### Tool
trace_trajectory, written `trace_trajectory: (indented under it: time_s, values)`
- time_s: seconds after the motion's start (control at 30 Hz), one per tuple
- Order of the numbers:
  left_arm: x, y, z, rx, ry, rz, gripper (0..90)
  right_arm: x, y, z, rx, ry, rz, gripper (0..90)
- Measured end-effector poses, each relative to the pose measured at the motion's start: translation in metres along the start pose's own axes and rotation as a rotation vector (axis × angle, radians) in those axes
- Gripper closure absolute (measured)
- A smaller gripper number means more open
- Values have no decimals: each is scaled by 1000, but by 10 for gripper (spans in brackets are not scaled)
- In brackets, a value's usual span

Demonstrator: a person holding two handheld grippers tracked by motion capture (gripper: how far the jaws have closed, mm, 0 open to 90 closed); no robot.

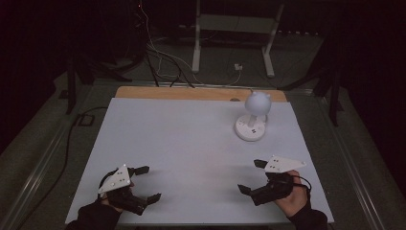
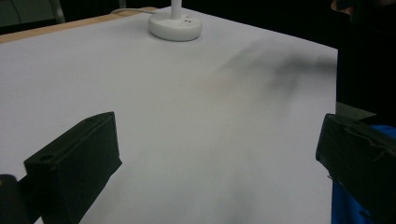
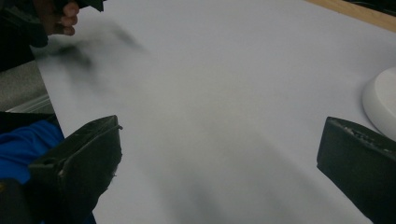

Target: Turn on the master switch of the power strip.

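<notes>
A small white lamp (image 1: 253,116) with a round head and a disc base stands at the back right of the white table top (image 1: 191,143); its base (image 2: 175,26) is far ahead in the left gripper view and at the right edge (image 3: 382,100) in the right gripper view. My left gripper (image 1: 147,183) rests near the front left corner, jaws wide apart and nothing between them (image 2: 215,154). My right gripper (image 1: 253,176) sits near the front right, also open and empty (image 3: 219,158). Both point toward the table's middle.
A wooden strip (image 1: 201,93) runs along the table's far edge. Beyond it are cables (image 1: 163,62) and a white stand frame (image 1: 234,33) on the dark floor. The person's blue clothing (image 3: 28,135) is at the near edge.
</notes>
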State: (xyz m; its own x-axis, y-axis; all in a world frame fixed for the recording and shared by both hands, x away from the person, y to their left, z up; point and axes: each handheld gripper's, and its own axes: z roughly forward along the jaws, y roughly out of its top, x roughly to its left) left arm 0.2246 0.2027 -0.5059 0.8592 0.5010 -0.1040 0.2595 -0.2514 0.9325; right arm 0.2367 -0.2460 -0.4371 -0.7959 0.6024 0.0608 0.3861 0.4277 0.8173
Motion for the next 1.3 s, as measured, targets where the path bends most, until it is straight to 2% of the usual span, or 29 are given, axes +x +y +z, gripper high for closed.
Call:
trace_trajectory:
  time_s: [0.73,1.3]
  values:
    - [0,0,0,-1,0,-6,2,-16,16,-8,-34,-36,14,0]
    - [1,0,0,-4,-1,-11,2,-34,28,-15,-55,-92,26,0]
